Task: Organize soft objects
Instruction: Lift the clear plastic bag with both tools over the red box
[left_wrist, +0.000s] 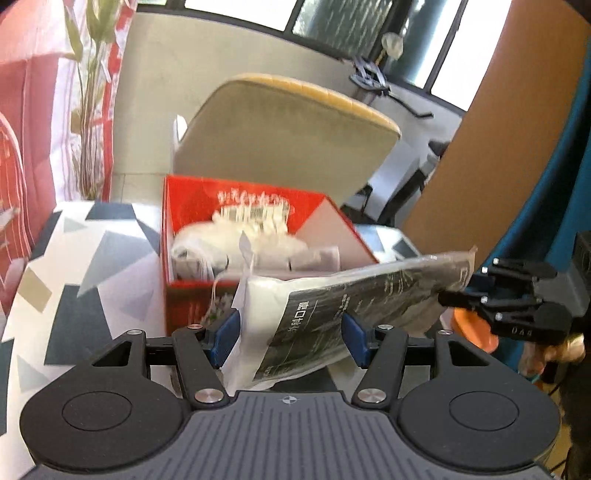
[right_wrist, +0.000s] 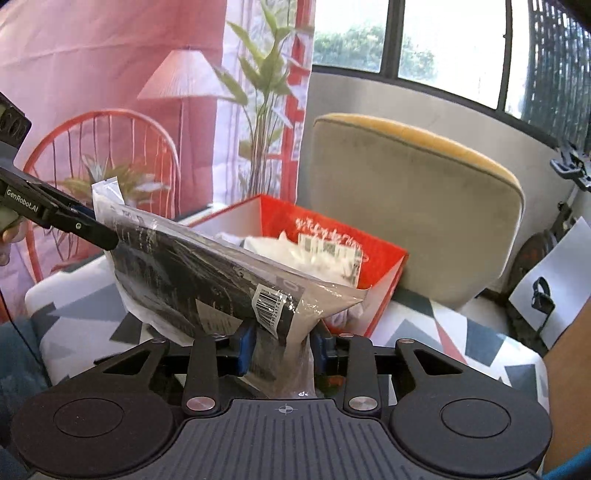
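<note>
A flat plastic packet of face masks (left_wrist: 332, 317) with a dark printed label is held in the air between both grippers. My left gripper (left_wrist: 290, 341) is shut on one end of it. My right gripper (right_wrist: 282, 349) is shut on the other end, near the barcode (right_wrist: 267, 304). The packet (right_wrist: 192, 273) hangs just in front of an open red box (left_wrist: 192, 295) that holds white soft packets (left_wrist: 236, 243). The box also shows in the right wrist view (right_wrist: 384, 266). The right gripper shows at the right edge of the left wrist view (left_wrist: 517, 310).
The box stands on a cloth with grey, blue and beige triangles (left_wrist: 74, 280). A beige cushion (right_wrist: 406, 206) leans behind the box. A red backdrop with a plant print (right_wrist: 110, 110) hangs at the left. A brown board (left_wrist: 491, 147) stands at the right.
</note>
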